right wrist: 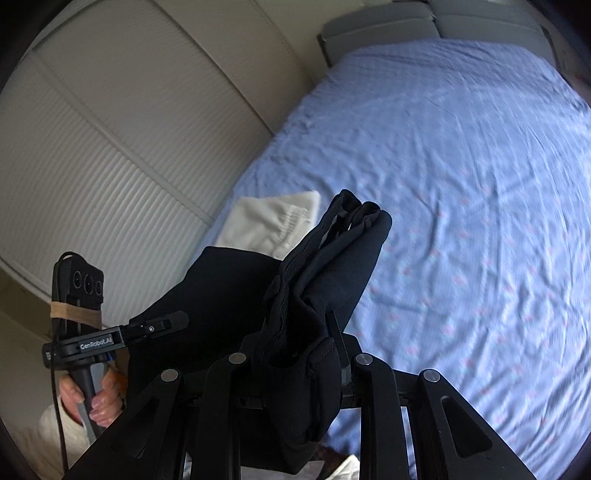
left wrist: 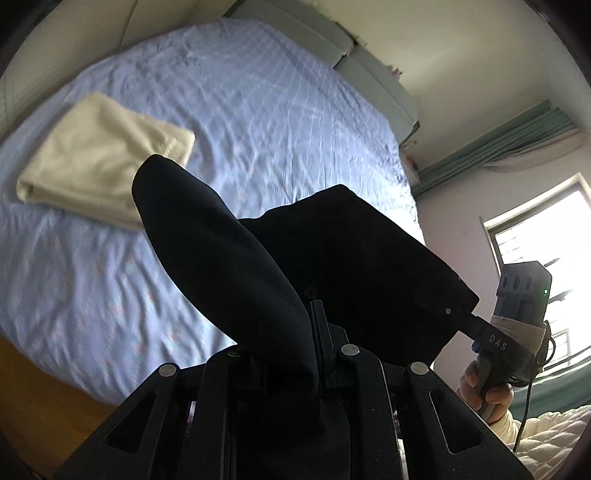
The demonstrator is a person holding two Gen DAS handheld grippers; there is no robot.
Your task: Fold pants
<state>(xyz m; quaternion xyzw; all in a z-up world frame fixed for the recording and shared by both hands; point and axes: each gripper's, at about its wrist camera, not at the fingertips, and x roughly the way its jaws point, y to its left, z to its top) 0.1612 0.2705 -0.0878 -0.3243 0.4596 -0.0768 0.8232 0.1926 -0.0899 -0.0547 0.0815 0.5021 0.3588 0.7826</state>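
The black pants [left wrist: 332, 258] hang in the air above the bed, stretched between my two grippers. My left gripper [left wrist: 314, 310] is shut on one end of the black pants, with cloth bunched over its fingers. It also shows in the right wrist view [right wrist: 177, 319], clamped on the fabric edge. My right gripper [right wrist: 332, 325] is shut on the other end of the black pants [right wrist: 325, 266], whose folded layers stick up past the fingertips. The right gripper shows in the left wrist view [left wrist: 469, 314], gripping the pants' corner.
A folded cream garment [left wrist: 99, 158] lies on the blue bed sheet [left wrist: 258, 110], also in the right wrist view [right wrist: 273, 221]. A grey headboard [right wrist: 406, 22], a ribbed wardrobe door [right wrist: 92, 147] and a bright window [left wrist: 535, 229] surround the bed.
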